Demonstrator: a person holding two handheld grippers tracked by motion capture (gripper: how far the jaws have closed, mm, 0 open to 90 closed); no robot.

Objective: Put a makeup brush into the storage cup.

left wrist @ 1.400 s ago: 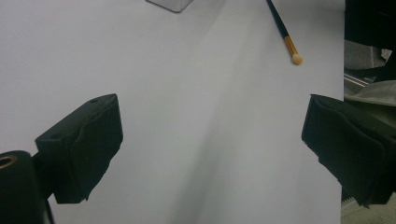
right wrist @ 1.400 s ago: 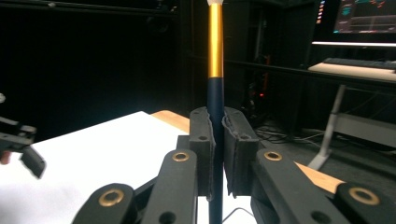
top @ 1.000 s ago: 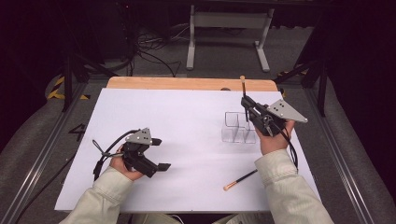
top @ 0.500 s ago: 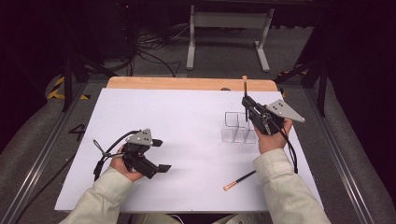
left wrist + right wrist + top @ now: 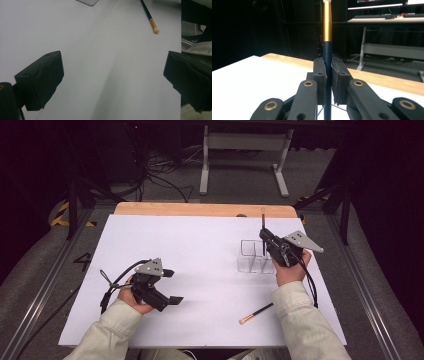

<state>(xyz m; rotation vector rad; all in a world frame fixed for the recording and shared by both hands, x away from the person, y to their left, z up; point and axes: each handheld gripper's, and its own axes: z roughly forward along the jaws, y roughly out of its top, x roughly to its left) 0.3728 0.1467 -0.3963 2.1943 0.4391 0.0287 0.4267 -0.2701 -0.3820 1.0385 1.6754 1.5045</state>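
In the high view, a brush (image 5: pixel 263 232) is held upright by the right gripper (image 5: pixel 266 238) directly above a clear holder (image 5: pixel 255 256) with compartments, which stands on the white table (image 5: pixel 200 255) toward three o'clock; the step in hand is judged to be the lowering of this brush into one compartment. It would be done well if the handle were kept vertical, centred over a single cell, brought down slowly until the tip is inside the walls, and released only then, since the light holder could be tipped or pushed by a slanted entry. Which cell lies under the brush cannot be told. A second brush (image 5: pixel 256 313) lies flat on the table at about five o'clock, near the right sleeve and well apart from both grippers. The left gripper (image 5: pixel 169 286) rests at about eight o'clock, its jaws spread wide and holding nothing. In the left gripper view, the jaws are seen far apart over bare table, with the lying brush (image 5: pixel 150 18) at about one o'clock and a corner of the holder (image 5: pixel 88 2) at twelve. In the right gripper view, the jaws are closed tightly on the dark handle of the upright brush (image 5: pixel 327 35), which runs from six to twelve o'clock, its gold band above the pads.
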